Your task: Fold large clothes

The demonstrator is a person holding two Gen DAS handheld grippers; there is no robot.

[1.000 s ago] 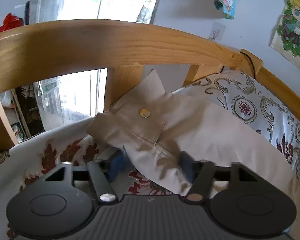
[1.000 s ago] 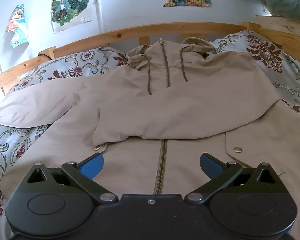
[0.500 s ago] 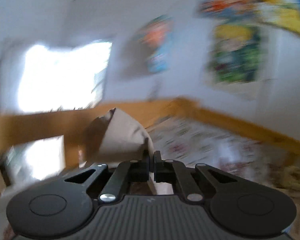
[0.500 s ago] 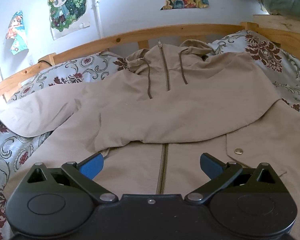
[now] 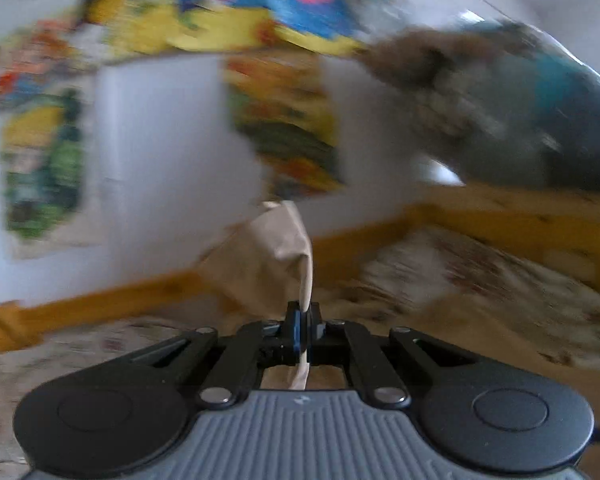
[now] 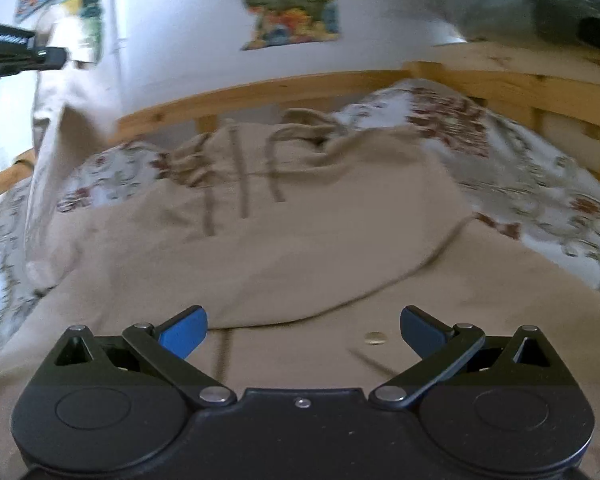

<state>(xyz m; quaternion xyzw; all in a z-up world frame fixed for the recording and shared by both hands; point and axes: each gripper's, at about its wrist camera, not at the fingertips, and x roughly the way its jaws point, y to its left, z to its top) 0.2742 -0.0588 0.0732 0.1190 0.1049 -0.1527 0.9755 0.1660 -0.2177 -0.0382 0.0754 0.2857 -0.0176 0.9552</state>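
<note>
A large beige hooded jacket (image 6: 284, 248) lies front-up on the bed, zip and drawcords showing, its right sleeve folded across the chest. My left gripper (image 5: 303, 330) is shut on the cuff of the left sleeve (image 5: 272, 264) and holds it high in the air; the view is blurred. In the right wrist view the lifted sleeve (image 6: 56, 128) hangs at the far left from the left gripper (image 6: 40, 54). My right gripper (image 6: 303, 330) is open and empty, low over the jacket's hem near a brass snap (image 6: 374, 338).
A floral bedsheet (image 6: 540, 184) covers the bed, ringed by a wooden bed rail (image 6: 300, 88). Posters (image 6: 288, 8) hang on the white wall. A grey bundle (image 6: 540, 4) sits on the upper right above the rail.
My left gripper closed on the sleeve cuff, lifted it off the bed and swung it right toward the jacket body. My right gripper drifted slightly forward and right, staying open.
</note>
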